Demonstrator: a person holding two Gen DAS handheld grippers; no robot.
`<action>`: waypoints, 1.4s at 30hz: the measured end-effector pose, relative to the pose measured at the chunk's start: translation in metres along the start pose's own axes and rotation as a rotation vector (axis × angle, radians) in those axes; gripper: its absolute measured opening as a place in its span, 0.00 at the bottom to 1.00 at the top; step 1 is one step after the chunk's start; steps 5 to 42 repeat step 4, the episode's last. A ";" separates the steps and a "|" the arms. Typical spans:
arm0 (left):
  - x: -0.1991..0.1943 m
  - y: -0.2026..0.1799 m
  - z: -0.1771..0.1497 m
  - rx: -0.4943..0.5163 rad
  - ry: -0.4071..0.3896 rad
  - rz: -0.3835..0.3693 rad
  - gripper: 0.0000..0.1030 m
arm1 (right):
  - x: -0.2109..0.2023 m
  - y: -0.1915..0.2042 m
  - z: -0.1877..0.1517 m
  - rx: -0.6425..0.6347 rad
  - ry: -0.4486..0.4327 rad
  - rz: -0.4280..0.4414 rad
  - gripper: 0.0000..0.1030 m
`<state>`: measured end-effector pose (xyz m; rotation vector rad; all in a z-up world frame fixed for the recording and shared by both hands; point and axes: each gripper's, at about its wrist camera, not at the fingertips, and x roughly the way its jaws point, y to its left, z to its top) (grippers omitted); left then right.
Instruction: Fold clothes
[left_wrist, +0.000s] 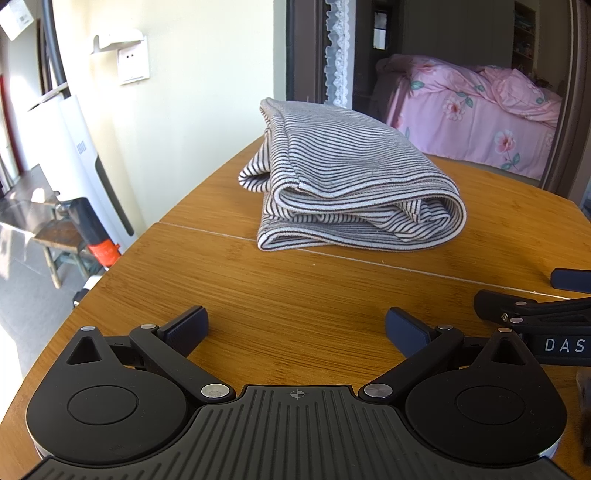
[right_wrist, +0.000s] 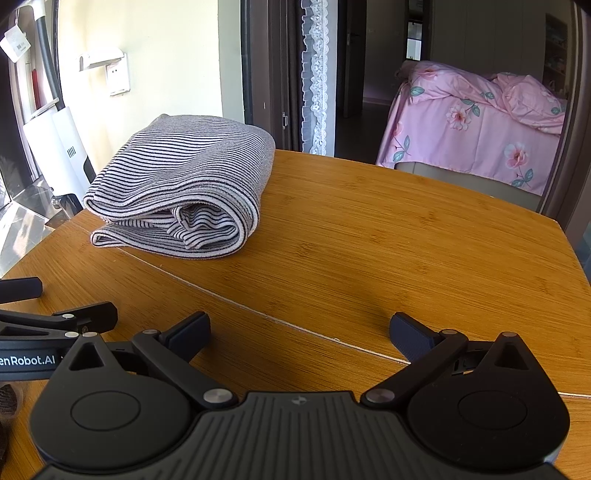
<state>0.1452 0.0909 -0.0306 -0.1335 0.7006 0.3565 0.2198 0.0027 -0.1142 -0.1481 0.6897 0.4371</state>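
Left wrist view first: the left gripper (left_wrist: 296, 329) hovers low over the table (left_wrist: 332, 295), jaws wide apart and holding nothing. The shirt (left_wrist: 351, 184), striped, lies at about 12 o'clock from it, well apart, already folded into a thick bundle with its rolled edge facing the camera. At 3 o'clock, just beside this gripper, part of the right gripper shows at the frame edge.

Right wrist view: the right gripper (right_wrist: 300, 332) also hangs over bare wood, jaws spread and empty; the shirt (right_wrist: 184, 177) sits near 11 o'clock, well apart.

Judging by the bundle, folding looks finished or nearly so (one sleeve-like flap bulges at its left side). A next move, if any, would call for tucking that flap or pressing the stack flat, approaching from the near edge.

No containers are visible on the table.
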 end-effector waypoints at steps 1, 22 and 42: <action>-0.001 0.003 0.000 -0.011 -0.003 -0.010 1.00 | 0.000 0.000 0.000 0.002 0.000 -0.003 1.00; -0.004 0.014 0.002 -0.055 -0.009 -0.048 1.00 | -0.002 0.006 -0.001 0.014 0.003 -0.014 1.00; -0.004 0.014 0.002 -0.055 -0.009 -0.048 1.00 | -0.002 0.006 -0.001 0.014 0.003 -0.014 1.00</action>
